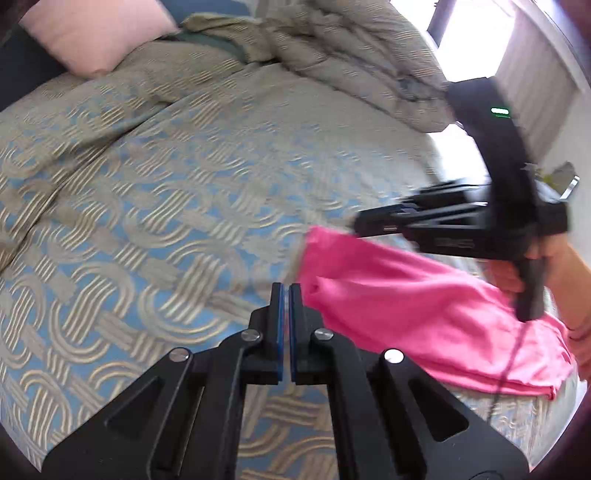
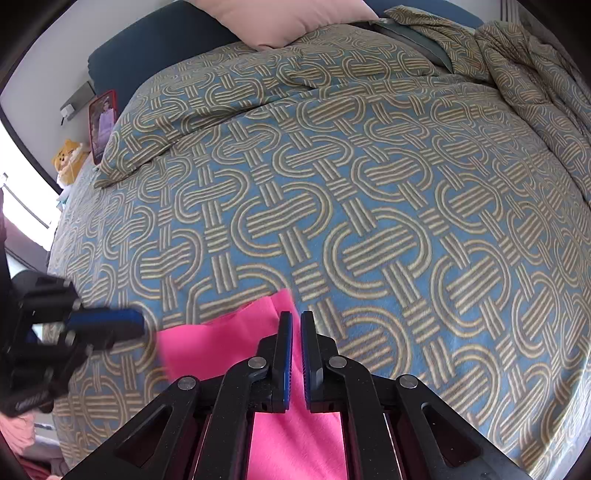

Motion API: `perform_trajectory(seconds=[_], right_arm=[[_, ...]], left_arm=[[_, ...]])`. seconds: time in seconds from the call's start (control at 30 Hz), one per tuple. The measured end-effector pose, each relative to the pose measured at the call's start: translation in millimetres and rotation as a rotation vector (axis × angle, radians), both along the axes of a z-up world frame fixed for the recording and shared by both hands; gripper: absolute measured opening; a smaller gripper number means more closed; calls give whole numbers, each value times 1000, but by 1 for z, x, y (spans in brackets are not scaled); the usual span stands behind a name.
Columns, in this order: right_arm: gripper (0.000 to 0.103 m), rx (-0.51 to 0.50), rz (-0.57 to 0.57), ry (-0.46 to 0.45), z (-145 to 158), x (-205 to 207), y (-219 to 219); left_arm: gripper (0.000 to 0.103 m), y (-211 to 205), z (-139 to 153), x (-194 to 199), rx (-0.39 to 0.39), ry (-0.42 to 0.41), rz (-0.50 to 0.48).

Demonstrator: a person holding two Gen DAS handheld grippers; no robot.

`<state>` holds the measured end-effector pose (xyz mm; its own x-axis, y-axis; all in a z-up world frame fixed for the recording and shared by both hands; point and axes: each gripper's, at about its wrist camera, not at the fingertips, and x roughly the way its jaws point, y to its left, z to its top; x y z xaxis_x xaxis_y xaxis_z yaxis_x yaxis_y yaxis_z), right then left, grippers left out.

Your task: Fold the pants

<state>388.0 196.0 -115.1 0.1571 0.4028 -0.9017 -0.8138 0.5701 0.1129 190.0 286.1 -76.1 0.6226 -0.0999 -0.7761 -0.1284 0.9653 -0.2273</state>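
The left hand-held gripper (image 1: 287,291) is closed on nothing, and the right hand-held gripper (image 2: 295,321) likewise (both empty). The pink pants (image 1: 424,321) lie folded compactly on the bed (image 1: 184,184) at four o'clock; folding looks nearly finished.

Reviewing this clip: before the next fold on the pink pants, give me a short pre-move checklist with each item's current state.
1. Left gripper empty: ok, jaws shut with nothing between them.
2. Right gripper empty: ok, jaws shut over the pants, no cloth pinched.
3. Pants lying on the bedspread: ok, they rest near its close edge.
4. Pants already folded flat: cannot tell; the left wrist view shows layered edges, but it is blurred.
5. Room on the bed for the next fold: ok, bare bedspread beyond the pants; the pillow and the bunched blanket sit far off.
6. Whole of the pants in view: not ok, the grippers hide part.
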Motion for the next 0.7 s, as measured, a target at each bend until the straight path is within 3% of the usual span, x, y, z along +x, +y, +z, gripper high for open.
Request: perform_trajectory(seconds=[0.17, 0.23, 0.3, 0.37, 0.4, 0.57, 0.6, 0.7], right_arm=[[6, 5, 4, -1, 11, -19, -23], [8, 9, -4, 14, 14, -26, -34], [9, 4, -29, 22, 15, -34, -45], [10, 11, -71, 36, 17, -43, -60], [10, 26, -98, 49, 17, -48, -70], [12, 106, -258, 113, 16, -78, -132], [12, 107, -289, 124, 15, -84, -144], [13, 69, -367, 128, 10, -99, -174]], left_arm=[[3, 10, -25, -7, -140, 84, 43], [12, 6, -29, -10, -185, 97, 39], [53, 1, -28, -12, -245, 77, 34], [76, -2, -29, -12, -317, 49, 31], [81, -2, -30, -9, -341, 44, 32], [78, -10, -32, 14, -360, 50, 38], [62, -12, -31, 16, -364, 51, 30], [27, -19, -29, 24, -325, 67, 21]])
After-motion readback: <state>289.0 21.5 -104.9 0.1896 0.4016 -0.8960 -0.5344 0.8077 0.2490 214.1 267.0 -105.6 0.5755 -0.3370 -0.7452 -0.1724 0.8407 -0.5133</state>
